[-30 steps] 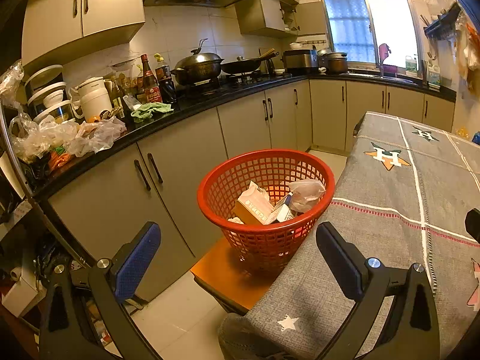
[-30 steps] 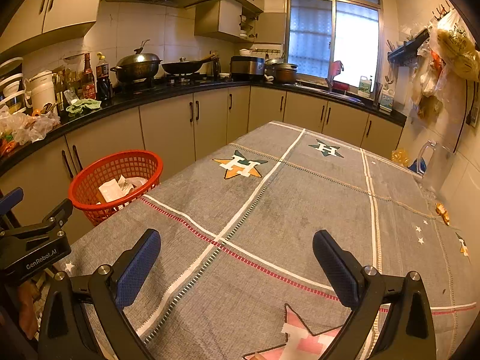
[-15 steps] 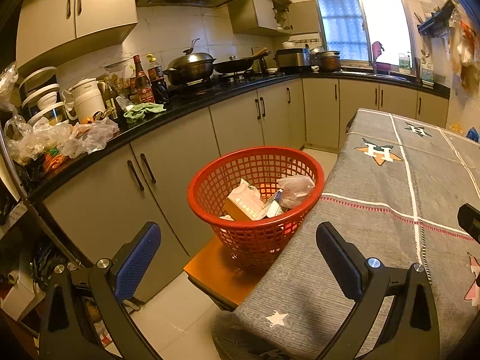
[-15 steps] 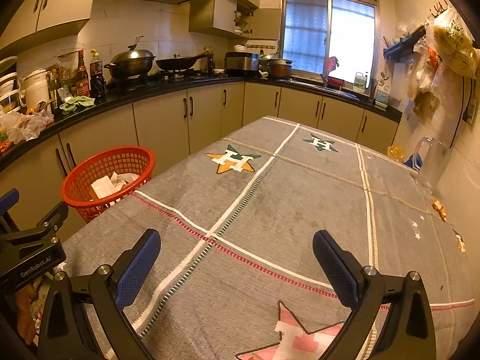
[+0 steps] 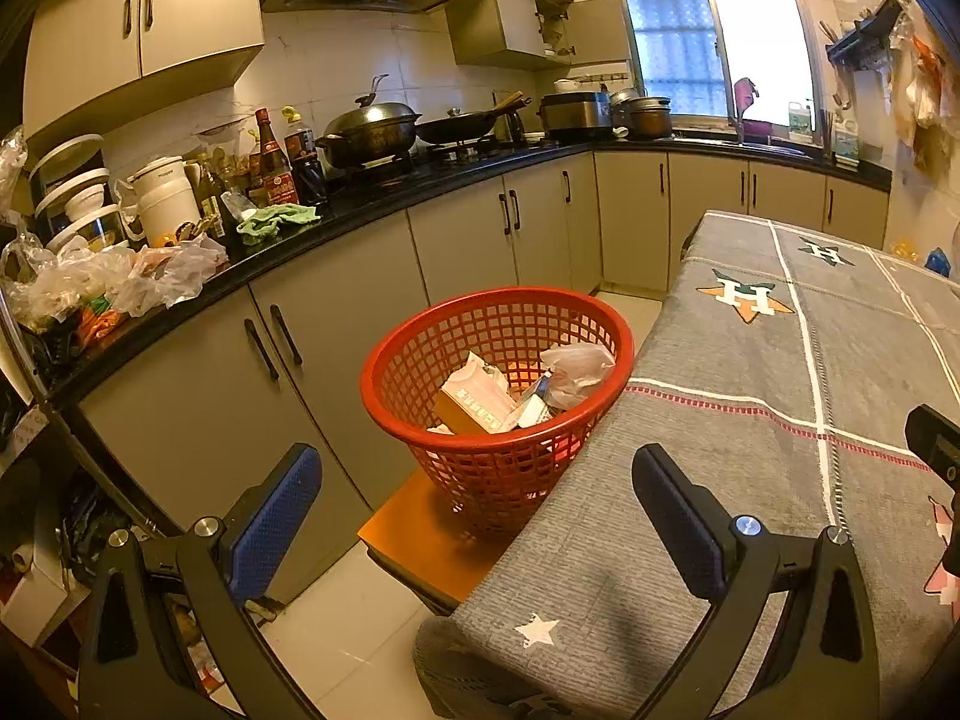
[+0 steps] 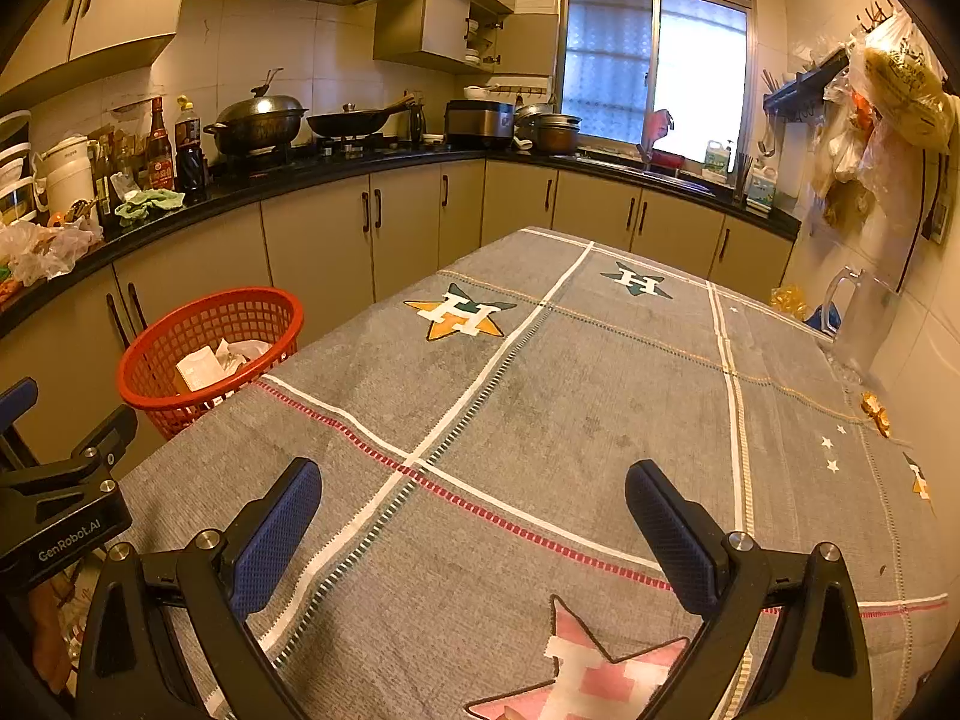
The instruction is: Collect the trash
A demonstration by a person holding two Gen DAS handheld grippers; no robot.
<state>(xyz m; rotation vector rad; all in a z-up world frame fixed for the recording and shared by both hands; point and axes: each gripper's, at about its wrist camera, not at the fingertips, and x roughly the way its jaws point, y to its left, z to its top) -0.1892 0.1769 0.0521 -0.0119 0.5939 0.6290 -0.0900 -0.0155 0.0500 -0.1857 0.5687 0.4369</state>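
Observation:
A red mesh basket (image 5: 420, 354) (image 6: 156, 354) stands on an orange stool (image 5: 420, 546) at the table's left edge. Inside it lie a cardboard box (image 5: 477, 399), a crumpled plastic bag (image 5: 576, 363) and paper scraps. My left gripper (image 5: 477, 504) hangs open, a little short of the basket, with nothing between its fingers. My right gripper (image 6: 474, 510) stands open above the grey star-patterned tablecloth (image 6: 600, 396), also holding nothing. A small golden wrapper (image 6: 876, 411) lies at the cloth's right edge, near the wall.
A black counter (image 5: 372, 210) with cabinets runs along the left and back, crowded with bottles, pots and plastic bags (image 5: 120, 282). A clear jug (image 6: 864, 324) stands at the table's far right by the wall. Bags hang on the right wall (image 6: 888, 102).
Both views have drifted slightly back and left: the basket sits a bit further left in each view. Both grippers stay open and hold nothing.

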